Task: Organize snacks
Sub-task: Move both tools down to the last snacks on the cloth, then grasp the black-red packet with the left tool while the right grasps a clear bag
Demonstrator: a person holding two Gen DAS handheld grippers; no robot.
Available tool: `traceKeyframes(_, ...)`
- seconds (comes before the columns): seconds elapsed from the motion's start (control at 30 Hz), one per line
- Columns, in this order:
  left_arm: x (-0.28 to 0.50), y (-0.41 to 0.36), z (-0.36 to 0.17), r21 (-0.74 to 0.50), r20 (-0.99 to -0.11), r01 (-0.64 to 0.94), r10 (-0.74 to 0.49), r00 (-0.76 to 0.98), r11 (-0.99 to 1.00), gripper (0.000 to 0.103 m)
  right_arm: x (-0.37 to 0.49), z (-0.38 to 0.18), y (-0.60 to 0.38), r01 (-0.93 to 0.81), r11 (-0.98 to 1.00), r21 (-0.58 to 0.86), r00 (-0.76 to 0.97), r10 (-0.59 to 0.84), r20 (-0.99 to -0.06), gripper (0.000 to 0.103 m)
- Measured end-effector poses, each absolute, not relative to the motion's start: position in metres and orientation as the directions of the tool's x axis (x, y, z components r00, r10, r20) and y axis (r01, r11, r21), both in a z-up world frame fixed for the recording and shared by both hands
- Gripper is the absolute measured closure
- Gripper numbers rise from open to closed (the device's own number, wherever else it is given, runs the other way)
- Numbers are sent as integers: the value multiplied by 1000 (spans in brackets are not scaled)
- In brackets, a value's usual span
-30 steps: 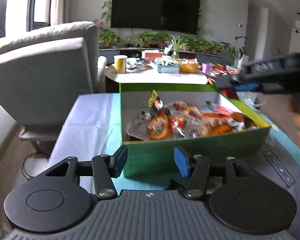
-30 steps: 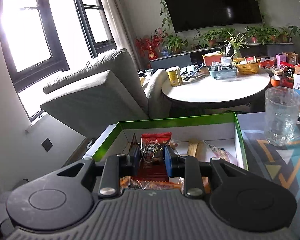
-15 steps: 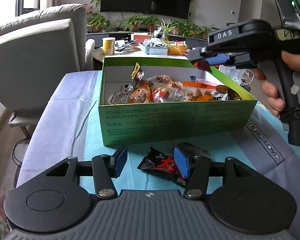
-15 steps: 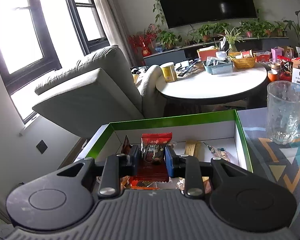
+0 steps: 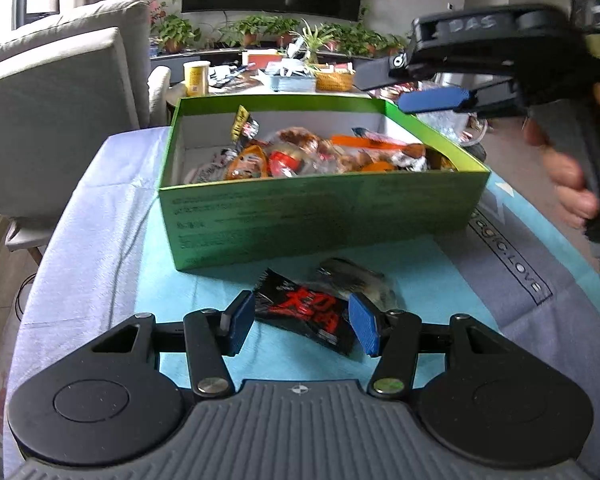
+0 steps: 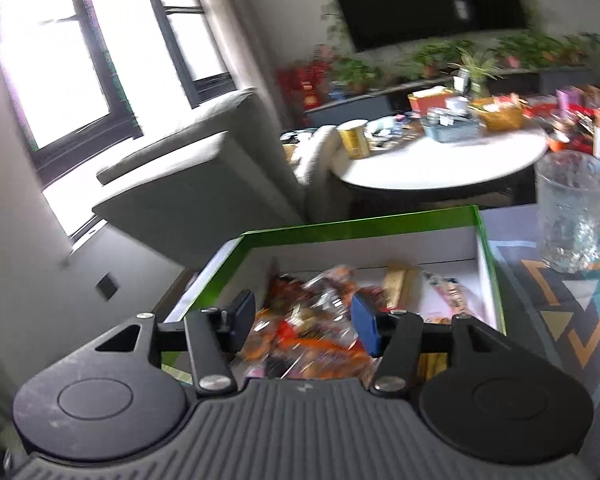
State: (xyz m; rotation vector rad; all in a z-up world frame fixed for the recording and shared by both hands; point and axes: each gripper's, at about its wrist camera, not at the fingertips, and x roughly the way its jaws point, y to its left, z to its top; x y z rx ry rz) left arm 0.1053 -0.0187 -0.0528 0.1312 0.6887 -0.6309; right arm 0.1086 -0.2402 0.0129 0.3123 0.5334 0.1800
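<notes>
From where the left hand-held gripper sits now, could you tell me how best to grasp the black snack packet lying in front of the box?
Grip the black snack packet across its narrow middle, coming straight down. It lies flat and skewed on the cloth, already between the open left hand-held gripper fingers.

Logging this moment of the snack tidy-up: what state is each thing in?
Green box: lid off, holds many snack packets.
Black snack packet: flat on the blue cloth, outside the box.
Dark wrapped snack: on the cloth behind it, blurred.
Left gripper: open, empty, above the black packet.
Right gripper: open, empty, over the box.
Glass mug: upright, looks empty.
</notes>
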Motion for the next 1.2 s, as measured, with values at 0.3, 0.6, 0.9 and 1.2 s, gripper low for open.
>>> traceKeyframes(0.3,104,-36,-66,-33,-670,585,-452,589,811,53,77,13,-227,-189,936,297,813,319,-487,44)
traceKeyframes(0.6,112,-4,-61,-10,-687,486,-360,632,874,53,70,-24,-217,-204,934,294,726,345,-594,44)
traceKeyframes(0.9,108,2,-47,-38,-631,503,-411,658,864,53,80,-47,-199,-245,932,266,666,361,-652,42)
traceKeyframes(1.2,121,10,-48,-46,-645,463,-380,662,885,53,95,-60,-189,-301,932,201,655,355,-667,34)
